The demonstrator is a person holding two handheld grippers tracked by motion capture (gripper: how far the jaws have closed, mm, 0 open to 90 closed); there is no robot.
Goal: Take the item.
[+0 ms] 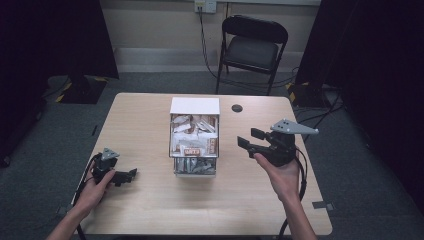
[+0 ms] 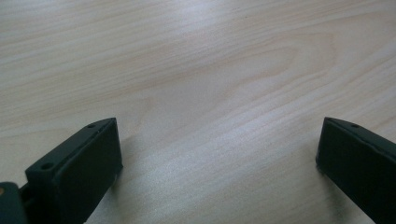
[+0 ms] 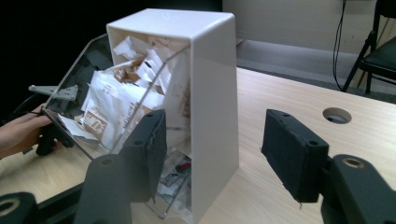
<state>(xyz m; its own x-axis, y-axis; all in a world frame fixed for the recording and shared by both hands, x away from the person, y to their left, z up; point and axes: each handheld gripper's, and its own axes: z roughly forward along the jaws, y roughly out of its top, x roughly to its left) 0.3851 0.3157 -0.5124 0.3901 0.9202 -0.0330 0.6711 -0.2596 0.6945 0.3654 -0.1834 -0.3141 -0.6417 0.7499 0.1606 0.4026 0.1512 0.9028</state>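
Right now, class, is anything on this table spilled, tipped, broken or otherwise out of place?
Nothing stands out. The white dispenser box stands upright mid-table, its sachets jumbled but all inside behind the clear front. The left gripper rests open on the table; the right gripper is held open beside the box.

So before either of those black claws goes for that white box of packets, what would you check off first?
1. Right gripper open: ok, its jaws stand wide apart and empty.
2. Left gripper open: ok, jaws apart, bare wood between them.
3. Right gripper facing the dispenser box: ok, the box's white side wall sits between its jaws, apart from them.
4. Left gripper parked clear: ok, it rests low on the table, well to the box's left.
5. Packets reachable: ok, sachets show behind the clear front and some lie in the bottom tray.
6. Box fixed to the table: cannot tell.
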